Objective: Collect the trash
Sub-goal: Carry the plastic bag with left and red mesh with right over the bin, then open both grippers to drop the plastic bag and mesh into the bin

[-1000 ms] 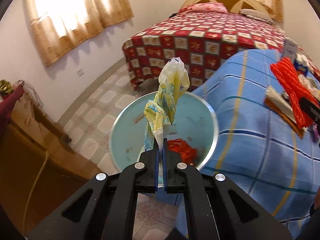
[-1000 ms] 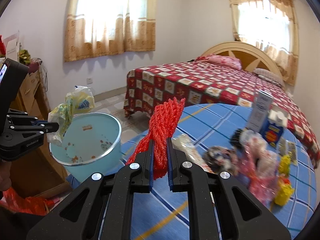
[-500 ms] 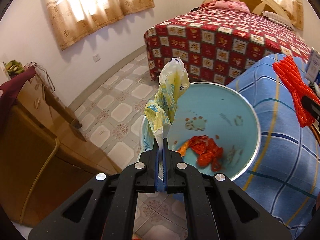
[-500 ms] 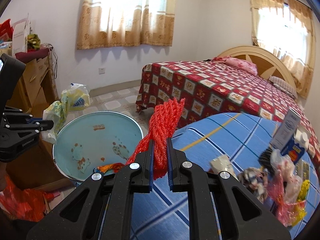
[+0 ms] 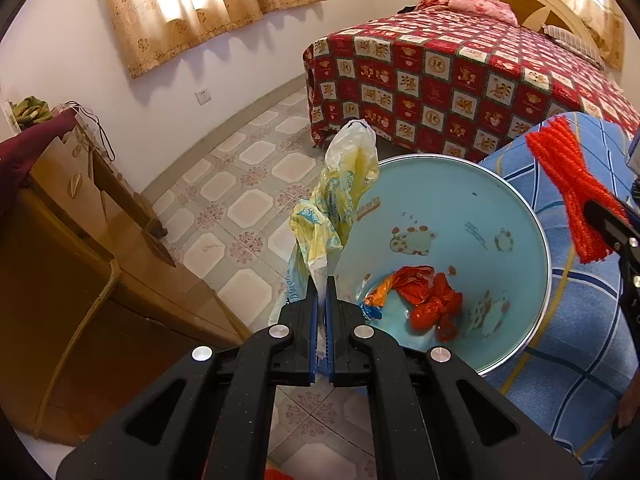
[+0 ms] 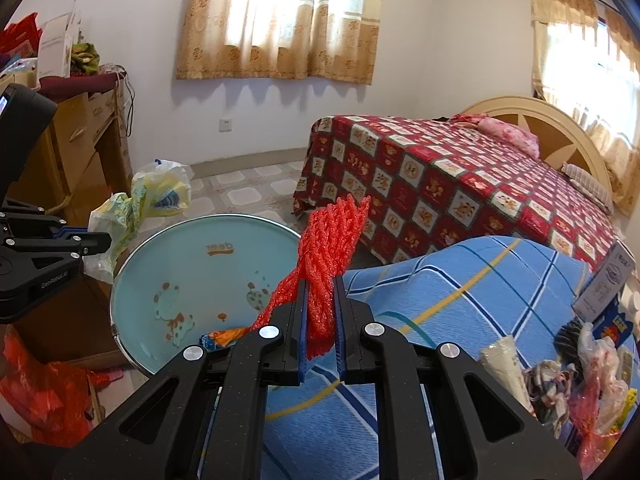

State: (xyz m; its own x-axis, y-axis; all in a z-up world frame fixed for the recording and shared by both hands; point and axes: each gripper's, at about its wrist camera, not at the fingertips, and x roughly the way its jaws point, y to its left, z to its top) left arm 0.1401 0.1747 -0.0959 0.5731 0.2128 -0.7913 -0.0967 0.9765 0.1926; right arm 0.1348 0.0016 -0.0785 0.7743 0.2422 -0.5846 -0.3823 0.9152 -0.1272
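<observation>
Left hand-held gripper is clamped on a crumpled yellow-and-white plastic bag, thin and crinkly, which stands up from the closed fingers and hangs just at the near-left rim of the bin. To its left on the floor stands a wooden dresser, well apart from the work.

The bin is a round, pale blue pail with a shiny metal rim and cartoon prints inside; it sits on the tiled floor just beside the worktop. At its bottom already lie a knotted red plastic bag and an orange wrapper, so some trash looks collected.

Right hand-held gripper is closed on a red foam net, a soft, ribbed mesh sleeve, held upright near the worktop edge with the bin just to its left. Neither held piece is in the bin yet.

Further right, on the blue checked cloth of the worktop, a heap of litter remains: limp plastic bags, a pale tube-like wrapper, small cartons. By that pile, I judge the task well short of finished.
</observation>
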